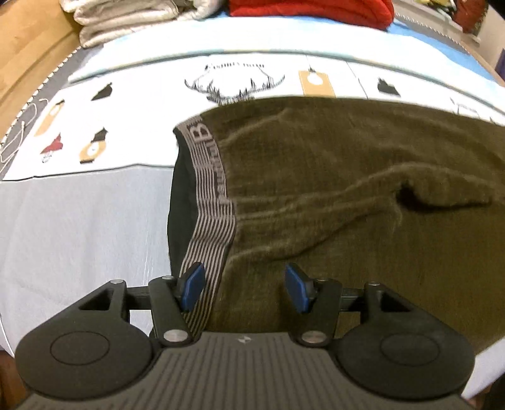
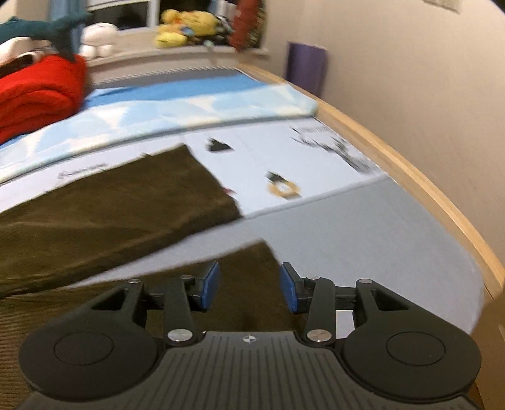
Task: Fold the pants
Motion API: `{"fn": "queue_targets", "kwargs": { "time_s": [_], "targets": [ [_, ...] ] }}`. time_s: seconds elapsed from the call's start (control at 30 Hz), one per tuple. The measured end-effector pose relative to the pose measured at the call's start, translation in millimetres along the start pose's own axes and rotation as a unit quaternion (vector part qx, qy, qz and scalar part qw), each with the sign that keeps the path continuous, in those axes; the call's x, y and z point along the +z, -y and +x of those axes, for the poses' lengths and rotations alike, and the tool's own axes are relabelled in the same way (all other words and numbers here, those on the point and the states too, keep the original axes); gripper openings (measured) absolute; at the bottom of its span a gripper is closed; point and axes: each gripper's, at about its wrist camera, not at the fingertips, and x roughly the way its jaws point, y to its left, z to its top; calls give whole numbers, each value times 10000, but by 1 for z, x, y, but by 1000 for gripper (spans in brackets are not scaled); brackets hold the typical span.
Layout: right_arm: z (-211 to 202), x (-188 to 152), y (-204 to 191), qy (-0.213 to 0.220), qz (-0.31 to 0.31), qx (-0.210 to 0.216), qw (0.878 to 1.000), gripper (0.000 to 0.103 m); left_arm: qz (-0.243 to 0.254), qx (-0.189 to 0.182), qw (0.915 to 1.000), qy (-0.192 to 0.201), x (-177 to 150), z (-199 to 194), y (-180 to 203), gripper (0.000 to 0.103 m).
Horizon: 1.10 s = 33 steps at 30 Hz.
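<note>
Olive-green pants point(image 1: 347, 176) lie spread on the bed. Their grey striped waistband point(image 1: 211, 189) runs down the left side, with dark lining showing beside it. My left gripper point(image 1: 243, 271) hovers open above the waistband corner, and its blue pads point(image 1: 192, 284) press on nothing. In the right wrist view the far leg point(image 2: 110, 205) and the near leg point(image 2: 246, 302) lie apart, with a wedge of grey sheet between them. My right gripper point(image 2: 250, 271) stands open over the near leg's end and holds no cloth.
A patterned white and grey bedsheet point(image 1: 94, 205) covers the bed. At the far end lie a red blanket point(image 2: 38, 91), a beige folded stack point(image 1: 126, 19) and a light blue cover point(image 2: 189, 104). The wooden bed frame point(image 2: 410, 176) and a wall bound the right side.
</note>
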Motion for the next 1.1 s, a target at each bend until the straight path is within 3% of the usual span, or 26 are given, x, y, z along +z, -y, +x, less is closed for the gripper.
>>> {"fn": "queue_targets", "kwargs": {
  "time_s": [0.33,0.5,0.6,0.67,0.73,0.9,0.97,1.1],
  "targets": [
    [-27,39,-87,549,74,893,9945,44,-308,0,9988,390,38,2,33,62],
    [-31,52,-135,491,58,1520,9871,44,-301,-73,9983,486,52,6,50,60],
    [-29,57,-162,381,-37,1799,9829,44,-267,-149,9983,505,60,10,58,46],
    [-28,61,-178,356,-91,1901,9811,44,-312,-217,9980,495,65,14,60,31],
    [-30,64,-193,367,-63,1920,9807,44,-385,-279,9978,472,70,18,60,27],
    [-25,68,-214,320,55,2070,9778,44,-629,-308,9961,539,84,31,52,26],
    [-23,69,-222,303,86,2139,9764,39,-652,-250,9957,610,91,38,49,27],
    [-27,70,-233,386,59,2237,9739,32,-531,89,9949,855,105,54,44,38]
  ]
}}
